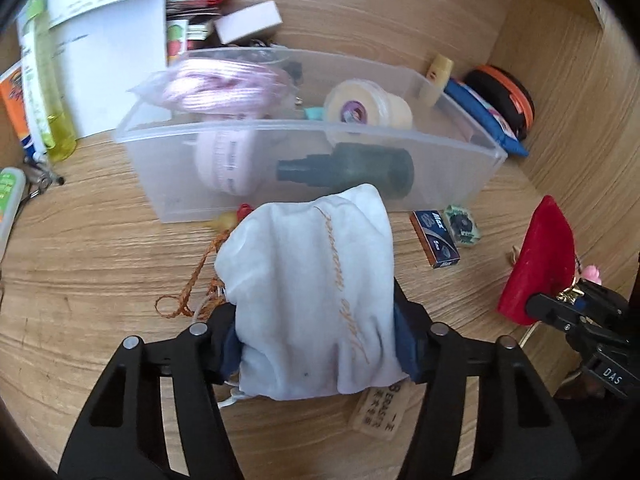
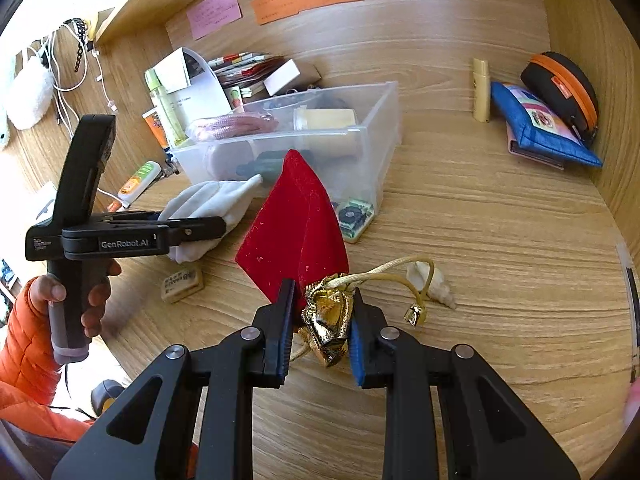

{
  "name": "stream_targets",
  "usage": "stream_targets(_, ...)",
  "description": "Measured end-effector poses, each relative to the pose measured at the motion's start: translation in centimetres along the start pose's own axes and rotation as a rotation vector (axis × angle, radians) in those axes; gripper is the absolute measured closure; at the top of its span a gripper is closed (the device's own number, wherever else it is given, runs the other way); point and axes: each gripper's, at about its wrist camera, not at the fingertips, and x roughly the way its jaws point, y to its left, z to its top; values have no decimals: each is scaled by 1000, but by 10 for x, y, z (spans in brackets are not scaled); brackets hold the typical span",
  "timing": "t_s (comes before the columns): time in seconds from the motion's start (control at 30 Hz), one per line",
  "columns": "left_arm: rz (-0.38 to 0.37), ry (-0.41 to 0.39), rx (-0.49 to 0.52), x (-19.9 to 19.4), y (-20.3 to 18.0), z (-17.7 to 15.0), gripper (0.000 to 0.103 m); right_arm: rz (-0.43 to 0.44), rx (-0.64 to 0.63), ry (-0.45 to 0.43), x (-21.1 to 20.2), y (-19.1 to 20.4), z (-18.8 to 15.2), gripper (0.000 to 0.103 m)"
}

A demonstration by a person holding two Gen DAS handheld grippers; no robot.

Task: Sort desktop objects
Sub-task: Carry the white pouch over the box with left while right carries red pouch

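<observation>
My left gripper (image 1: 316, 344) is shut on a white velvet pouch (image 1: 316, 292) with gold script, held above the desk just in front of the clear plastic bin (image 1: 304, 136). The same pouch (image 2: 208, 204) shows in the right wrist view, in the left gripper (image 2: 200, 232). My right gripper (image 2: 320, 320) is shut on the gold neck of a red velvet pouch (image 2: 296, 224), which stands tip up; its cream cord (image 2: 400, 272) trails right. The red pouch (image 1: 536, 264) shows at the right in the left wrist view. The bin (image 2: 376, 120) holds a pink cord bundle, a cream tape roll and a dark bottle.
On the desk: a blue razor-blade box (image 1: 434, 238), a green patterned tile (image 2: 354, 216), a wooden eraser block (image 2: 182, 282), a seashell (image 2: 434, 282), a blue pouch (image 2: 540, 124), a black-orange case (image 2: 564, 88), a cream tube (image 2: 480, 88), papers and bottles (image 1: 60, 60) at the left.
</observation>
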Motion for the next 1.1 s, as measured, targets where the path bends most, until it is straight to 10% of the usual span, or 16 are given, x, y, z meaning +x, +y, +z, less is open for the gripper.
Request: stream_targets(1.1,-229,-178,-2,-63,19,41,44,-103,-58,-102,-3,27,66,82)
